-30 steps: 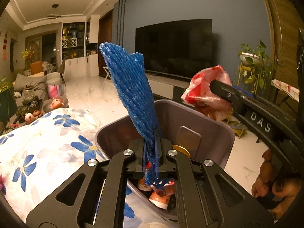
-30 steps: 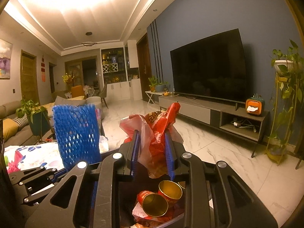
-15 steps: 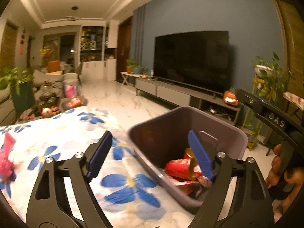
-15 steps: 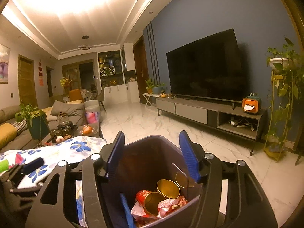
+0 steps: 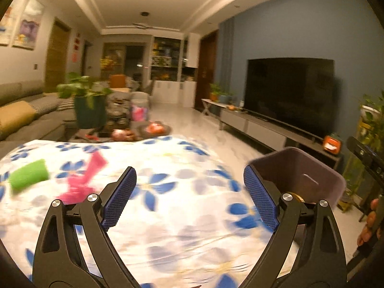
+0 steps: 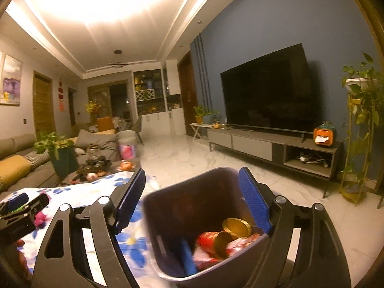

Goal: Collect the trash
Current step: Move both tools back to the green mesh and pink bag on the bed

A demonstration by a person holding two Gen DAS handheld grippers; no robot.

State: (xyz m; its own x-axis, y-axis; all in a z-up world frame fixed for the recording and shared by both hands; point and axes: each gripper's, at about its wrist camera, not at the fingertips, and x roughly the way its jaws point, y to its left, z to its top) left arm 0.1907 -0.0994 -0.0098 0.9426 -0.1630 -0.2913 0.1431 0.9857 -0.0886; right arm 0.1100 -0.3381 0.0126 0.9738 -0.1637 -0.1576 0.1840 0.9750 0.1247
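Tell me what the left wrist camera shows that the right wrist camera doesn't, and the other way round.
Only the left wrist view shows the green piece and the pink wrapper lying on the floral cloth. Only the right wrist view shows inside the bin: gold-rimmed cans, red wrapping and blue foam netting. Both show open, empty tongs, the bin and the TV.

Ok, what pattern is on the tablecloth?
White tablecloth with blue flowers, clearest though blurred in the left wrist view.
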